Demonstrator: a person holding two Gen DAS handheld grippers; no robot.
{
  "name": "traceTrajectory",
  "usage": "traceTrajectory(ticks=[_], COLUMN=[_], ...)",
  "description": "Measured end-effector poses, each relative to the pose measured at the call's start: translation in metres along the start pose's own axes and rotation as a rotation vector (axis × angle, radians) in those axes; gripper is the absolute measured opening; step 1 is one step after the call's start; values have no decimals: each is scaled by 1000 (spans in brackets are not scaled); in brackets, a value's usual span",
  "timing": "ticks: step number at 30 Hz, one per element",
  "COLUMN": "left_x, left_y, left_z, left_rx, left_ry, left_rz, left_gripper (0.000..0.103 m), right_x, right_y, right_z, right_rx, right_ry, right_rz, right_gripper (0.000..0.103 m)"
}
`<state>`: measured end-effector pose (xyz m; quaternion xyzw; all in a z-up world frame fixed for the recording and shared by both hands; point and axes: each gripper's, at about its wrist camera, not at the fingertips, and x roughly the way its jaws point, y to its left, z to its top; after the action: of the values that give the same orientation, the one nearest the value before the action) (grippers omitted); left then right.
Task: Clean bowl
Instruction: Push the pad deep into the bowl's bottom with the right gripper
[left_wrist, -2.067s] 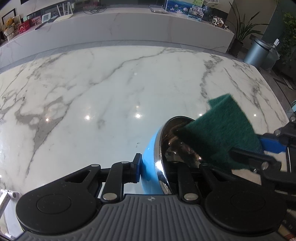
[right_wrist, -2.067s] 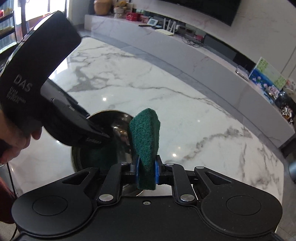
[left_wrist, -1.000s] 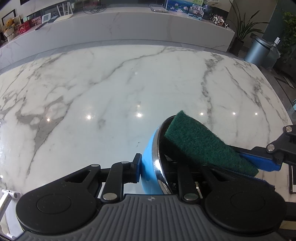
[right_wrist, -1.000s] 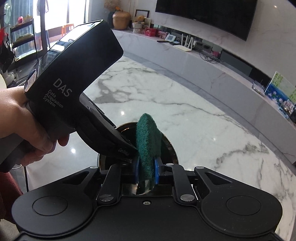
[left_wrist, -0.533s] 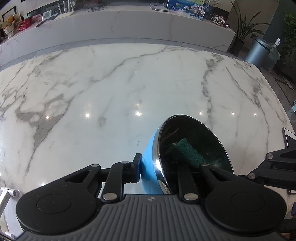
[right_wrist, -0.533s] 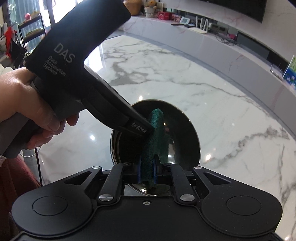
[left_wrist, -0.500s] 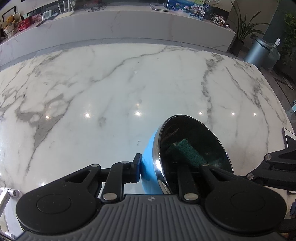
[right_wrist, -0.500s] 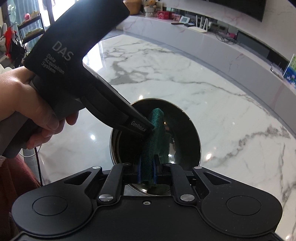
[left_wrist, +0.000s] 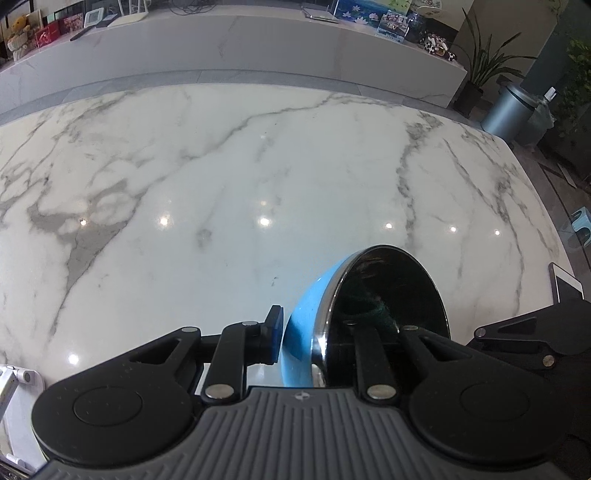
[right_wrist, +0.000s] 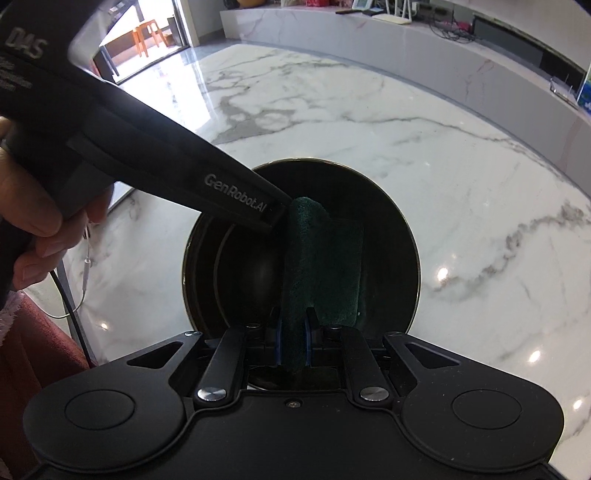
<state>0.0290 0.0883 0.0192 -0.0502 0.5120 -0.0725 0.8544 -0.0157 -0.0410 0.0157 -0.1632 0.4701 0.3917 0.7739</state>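
A bowl (left_wrist: 297, 332), blue outside and shiny dark steel inside, is tipped on its side over the marble table (left_wrist: 221, 184). My left gripper (left_wrist: 317, 332) is shut on its rim, one blue pad on the outer wall and the other finger inside. In the right wrist view the bowl (right_wrist: 391, 236) opens toward me. There, my right gripper (right_wrist: 293, 343) is shut on a dark green scouring sponge (right_wrist: 321, 266), which reaches down into the bowl and lies against its inner wall. The left gripper (right_wrist: 275, 216) comes in from the upper left, held by a hand (right_wrist: 33, 214).
A phone or tablet (left_wrist: 565, 280) lies at the table's right edge. A white object (left_wrist: 11, 376) sits at the near left corner. A thin cable (right_wrist: 70, 295) hangs below the hand. Beyond the table stand a long marble ledge (left_wrist: 258, 48), a plant and a grey bin (left_wrist: 506, 110).
The sponge, which stuck out above the bowl's rim a second ago, has gone down inside the bowl with my right gripper. The left gripper and the bowl have kept still.
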Motion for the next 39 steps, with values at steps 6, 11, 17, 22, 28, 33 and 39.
traceTrajectory(ticks=[6,11,17,22,28,33,39], left_x=[2,5,6,6,5,5,7], left_y=[1,8,8,9,10,8,5], left_z=[-1,-1,-2,-2,-2,-2,-2], left_rx=[15,-18,-19,-20,-25,-18,-1], left_ry=[14,30,34,34,36,33,38], left_rz=[19,17,31,29,6,-1,4], left_gripper=[14,13,13,13,13,14,11], right_x=[3,8,10,11,9,9,3], right_y=[0,0,-16,-33,-25,-20,-16], right_z=[4,5,8,5,10,9,7], right_rx=[29,75,240,441,409,355,284], right_ry=[14,16,-3,-22,12,37,45], right_rz=[-11,13,126,275,244,187,55], right_gripper=[9,9,9,9,9,8,8])
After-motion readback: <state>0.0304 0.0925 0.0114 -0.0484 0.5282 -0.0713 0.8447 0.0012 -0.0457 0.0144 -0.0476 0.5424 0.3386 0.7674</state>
